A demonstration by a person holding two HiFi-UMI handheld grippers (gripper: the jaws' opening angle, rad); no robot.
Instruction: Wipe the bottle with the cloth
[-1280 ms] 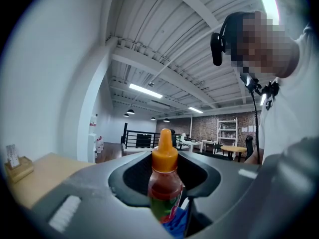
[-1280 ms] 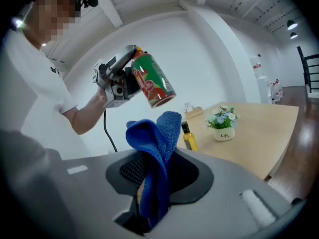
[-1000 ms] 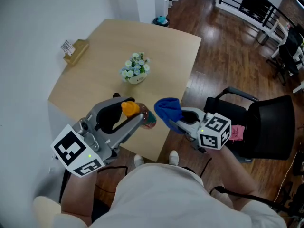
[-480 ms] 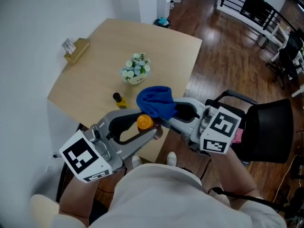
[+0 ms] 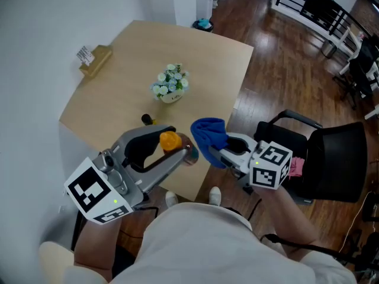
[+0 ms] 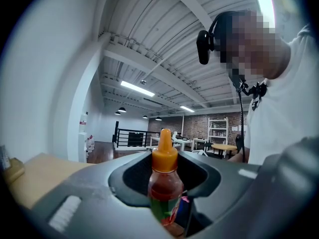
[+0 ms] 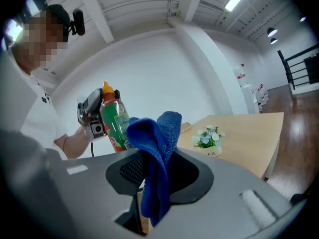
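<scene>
Left gripper [image 5: 185, 151] and right gripper [image 5: 214, 153] are both held up over the near edge of the broad, light wooden table [image 5: 207, 64], beside a black office chair [image 5: 339, 158] that stands on the dark wood floor at the person's right. The left gripper's grey jaws are closed on the body of a small clear plastic sauce bottle [image 5: 172, 142] with red contents, a green label and an orange nozzle cap; in the left gripper view the bottle [image 6: 165, 185] stands upright between the jaws, cap uppermost. The right gripper's jaws are pinched together on a blue microfibre cloth [image 5: 209, 134], which rises from between them in a loose bunch and folds over, as the right gripper view shows [image 7: 156, 156]. Cloth and bottle are just beside each other in the air between the two grippers; whether they touch cannot be told. Farther back on the table sits a white pot of pale flowers [image 5: 169, 87], with a tan cardboard box [image 5: 95, 63] near the far left corner and a little dark-capped yellow bottle [image 5: 146, 120] near the left gripper.
</scene>
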